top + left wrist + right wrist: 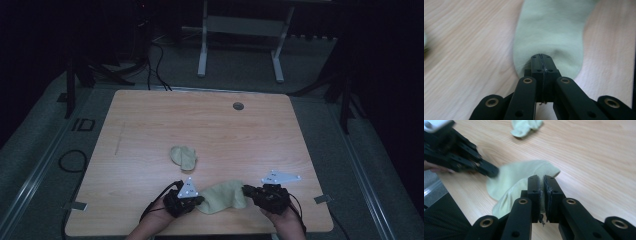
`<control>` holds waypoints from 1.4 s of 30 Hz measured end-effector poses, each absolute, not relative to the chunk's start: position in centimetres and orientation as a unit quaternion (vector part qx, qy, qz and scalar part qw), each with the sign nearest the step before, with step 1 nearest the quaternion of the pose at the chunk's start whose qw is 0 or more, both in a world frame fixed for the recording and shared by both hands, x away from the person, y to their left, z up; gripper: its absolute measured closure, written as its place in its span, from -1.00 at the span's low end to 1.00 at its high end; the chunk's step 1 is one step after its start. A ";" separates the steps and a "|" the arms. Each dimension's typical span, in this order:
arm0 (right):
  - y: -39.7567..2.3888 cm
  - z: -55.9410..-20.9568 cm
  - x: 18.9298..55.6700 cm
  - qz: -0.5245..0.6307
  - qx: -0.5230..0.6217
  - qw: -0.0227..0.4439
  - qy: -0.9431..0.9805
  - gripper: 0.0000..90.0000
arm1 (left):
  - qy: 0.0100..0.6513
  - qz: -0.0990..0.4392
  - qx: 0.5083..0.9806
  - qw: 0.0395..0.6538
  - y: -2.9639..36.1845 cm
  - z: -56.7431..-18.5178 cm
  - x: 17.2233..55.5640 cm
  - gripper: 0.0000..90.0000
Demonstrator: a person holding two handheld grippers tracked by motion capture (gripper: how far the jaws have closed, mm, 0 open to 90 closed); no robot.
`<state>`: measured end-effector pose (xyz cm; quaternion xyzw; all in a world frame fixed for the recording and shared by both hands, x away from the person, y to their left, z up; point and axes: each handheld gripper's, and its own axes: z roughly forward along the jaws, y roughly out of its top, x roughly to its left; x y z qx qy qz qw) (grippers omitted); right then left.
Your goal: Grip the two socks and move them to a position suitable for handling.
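Pale green cloth [223, 196] lies on the wooden table [150, 120] near its near edge, stretched between the 2 grippers. The left gripper [198, 200] is clamped on its left end, and the right gripper [246, 189] pinches its right end, cloth showing between the jaws. A second cloth [183, 156] lies crumpled farther back, well apart

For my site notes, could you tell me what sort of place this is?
Probably a lab or recording room: a bare wooden table on grey carpet, loose cables, and a white desk frame behind.
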<state>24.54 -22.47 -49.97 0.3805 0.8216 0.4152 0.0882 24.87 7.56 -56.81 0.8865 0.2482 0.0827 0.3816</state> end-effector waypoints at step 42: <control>-22.0 -55.4 26.9 0.326 0.369 0.072 0.867 0.98 | 0.315 0.074 0.860 0.395 8.7 -57.0 25.4 0.88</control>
